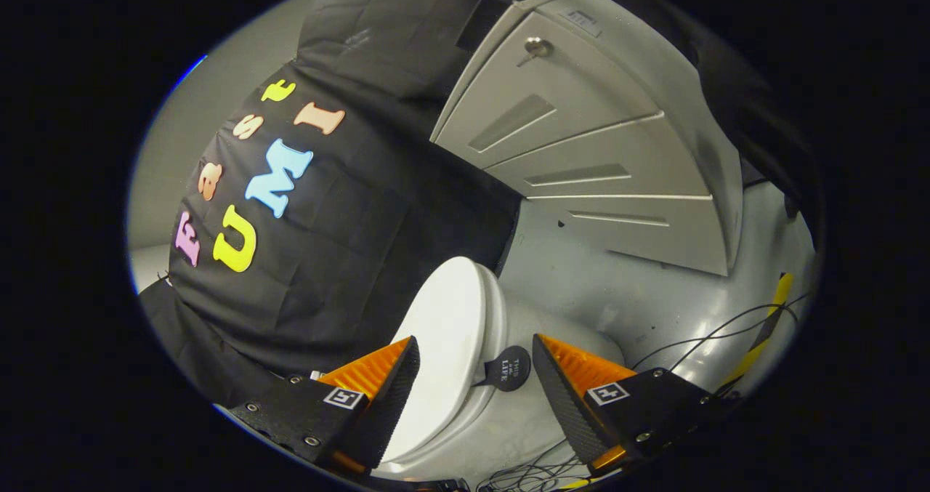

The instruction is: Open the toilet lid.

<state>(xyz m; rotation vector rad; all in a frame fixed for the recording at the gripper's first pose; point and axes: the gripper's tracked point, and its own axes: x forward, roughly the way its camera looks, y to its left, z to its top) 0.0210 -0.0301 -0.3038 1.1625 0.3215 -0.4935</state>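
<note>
The white toilet (pixel 523 412) sits just ahead of my fingers, and the whole scene looks tilted. Its lid (pixel 443 339) lies flat against the seat rim (pixel 498 310). A round black tab (pixel 510 367) sticks out from the lid's front edge. My gripper (pixel 476 377) is open, and the tab and the lid's edge lie in the gap between the two orange-and-black fingers. The left finger (pixel 389 390) lies over the lid's top face, and the right finger (pixel 563 386) is on the bowl side. Neither finger visibly presses on the tab.
A grey cabinet (pixel 581 136) with drawers and a key in its lock stands beyond the toilet. Black cables (pixel 719 336) trail over the grey floor (pixel 639 288) beside the bowl, near a yellow-and-black striped strip (pixel 766 325). The booth's black cloth wall (pixel 349 259) hangs behind the lid.
</note>
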